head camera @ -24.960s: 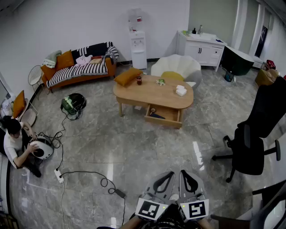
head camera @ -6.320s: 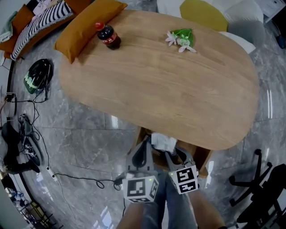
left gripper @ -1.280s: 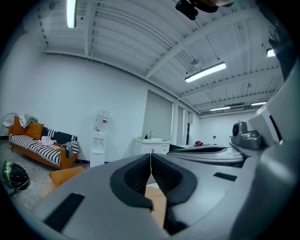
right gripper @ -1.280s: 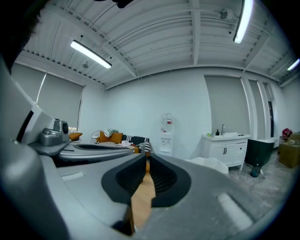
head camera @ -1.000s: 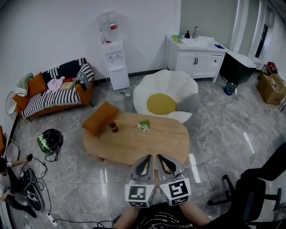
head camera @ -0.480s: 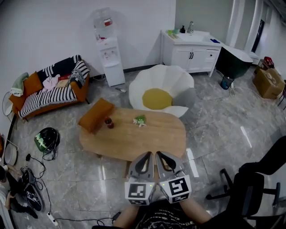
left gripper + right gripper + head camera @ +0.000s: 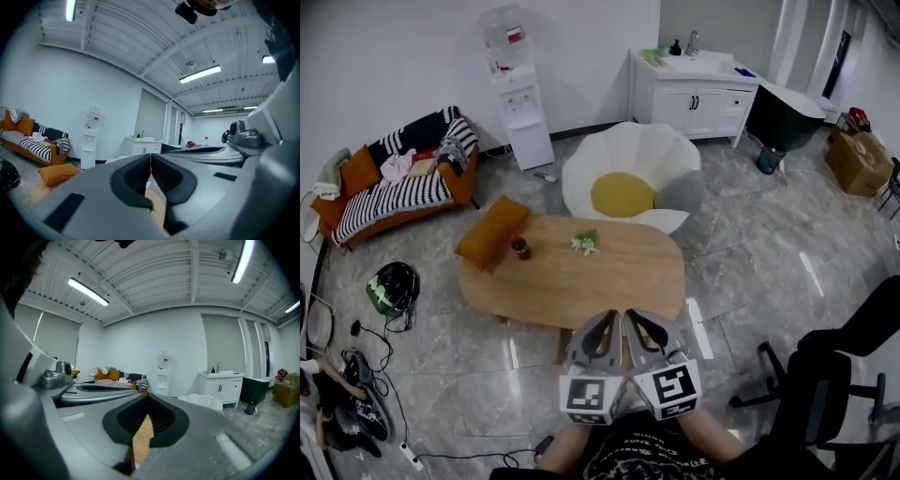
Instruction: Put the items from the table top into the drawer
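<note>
An oval wooden table [image 7: 609,286] stands on the grey floor ahead of me. On its far left part are a dark bottle with a red cap [image 7: 520,247] and a small green and white flower sprig [image 7: 584,243]. No drawer shows in any view. My left gripper [image 7: 607,317] and right gripper [image 7: 630,315] are held side by side before the table's near edge, both shut and empty. In the left gripper view the left gripper [image 7: 150,154] has its pads together. The right gripper [image 7: 148,397] looks the same in its own view.
An orange cushion [image 7: 494,232] leans at the table's left end. A white petal-shaped chair [image 7: 623,187] is behind the table. A striped sofa [image 7: 394,183], water dispenser [image 7: 517,94] and white sink cabinet [image 7: 694,89] line the wall. A black office chair [image 7: 825,394] is at right. A helmet [image 7: 392,286] lies at left.
The head view has drifted, so the table and room slide slightly left in the picture. Both grippers stay shut, side by side, at the same spot in the frame.
</note>
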{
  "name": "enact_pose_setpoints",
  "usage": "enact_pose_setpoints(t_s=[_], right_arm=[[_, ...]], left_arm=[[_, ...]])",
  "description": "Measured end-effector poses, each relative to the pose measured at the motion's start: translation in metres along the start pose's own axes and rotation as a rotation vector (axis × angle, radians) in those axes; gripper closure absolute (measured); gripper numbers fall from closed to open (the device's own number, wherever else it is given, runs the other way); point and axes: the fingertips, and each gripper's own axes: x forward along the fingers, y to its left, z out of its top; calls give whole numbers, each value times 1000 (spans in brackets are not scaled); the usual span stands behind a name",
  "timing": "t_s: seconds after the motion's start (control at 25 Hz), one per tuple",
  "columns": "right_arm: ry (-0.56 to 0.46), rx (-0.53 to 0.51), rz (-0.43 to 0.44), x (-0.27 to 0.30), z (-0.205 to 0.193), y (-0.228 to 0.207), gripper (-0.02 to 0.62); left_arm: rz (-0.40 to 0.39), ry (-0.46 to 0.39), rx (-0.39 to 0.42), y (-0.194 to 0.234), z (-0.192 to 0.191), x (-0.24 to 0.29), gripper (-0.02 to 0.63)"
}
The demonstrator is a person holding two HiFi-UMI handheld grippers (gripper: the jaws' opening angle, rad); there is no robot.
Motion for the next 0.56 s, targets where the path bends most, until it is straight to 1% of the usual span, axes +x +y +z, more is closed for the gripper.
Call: enact_pose_setpoints(t_s=[0.16,0.32,0.56], right_arm=[[11,3,-7,0,-3,-3,592],[6,10,-18,3,-1,-8,592],[18,23,-27,7,-5,-12,592]], left_arm=[[0,14,-10,0,-5,2,595],[-3,-4,-13,1,1,7,595],[-10,10,-20,2,-1,11,595]])
